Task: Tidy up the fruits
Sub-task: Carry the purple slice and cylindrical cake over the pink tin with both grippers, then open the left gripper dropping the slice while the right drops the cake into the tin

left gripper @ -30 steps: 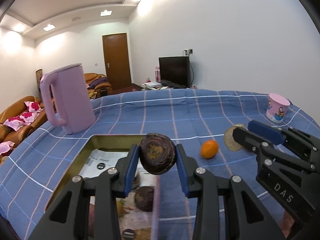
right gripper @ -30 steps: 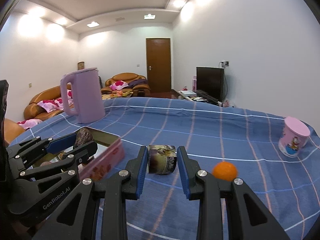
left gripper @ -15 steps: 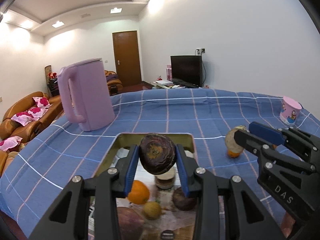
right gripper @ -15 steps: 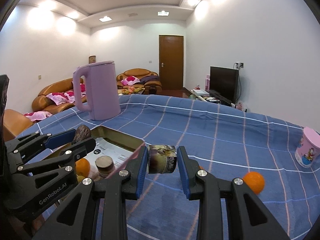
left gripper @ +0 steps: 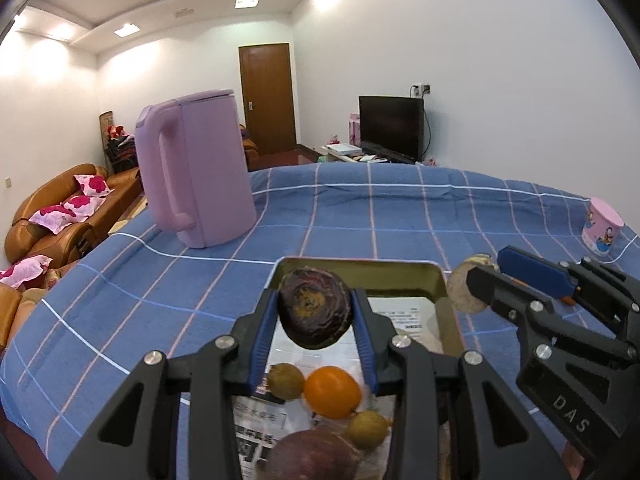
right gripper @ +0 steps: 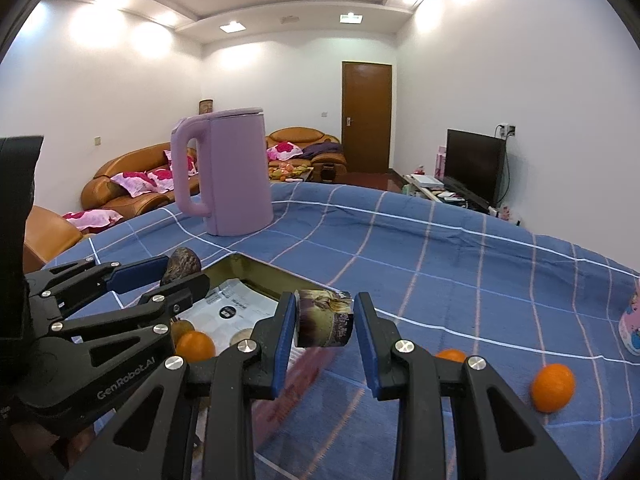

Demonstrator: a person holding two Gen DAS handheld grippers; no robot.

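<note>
**Both grippers hovering over the tin, each with a fruit in its pads**

The left gripper (left gripper: 315, 312) is pinching a dark purple, wrinkled passion fruit (left gripper: 315, 307) across its widest part, the blue pads pressing on opposite sides. It is hanging just above the gold metal tray (left gripper: 360, 270), toward the far end of it. Below and nearer the gripper's body, an orange (left gripper: 333, 386), two small brownish fruits and another purple one are lying in the tray on printed paper.

The right gripper (right gripper: 324, 322) is clamping a cut half of a passion fruit (right gripper: 324, 323), flat face turned sideways, just past the tray's near rim. Ahead to its right, a loose orange (right gripper: 553, 387) is sitting on the blue checked cloth (right gripper: 440, 264), well apart from the fingers; a second is peeking out behind the right finger.

I'd judge the whole fruit light, with a stiff, leathery shell that grips well. The half looks weaker, likely to crush or drip if squeezed. The orange seems smooth and prone to rolling, best taken across its middle.
</note>
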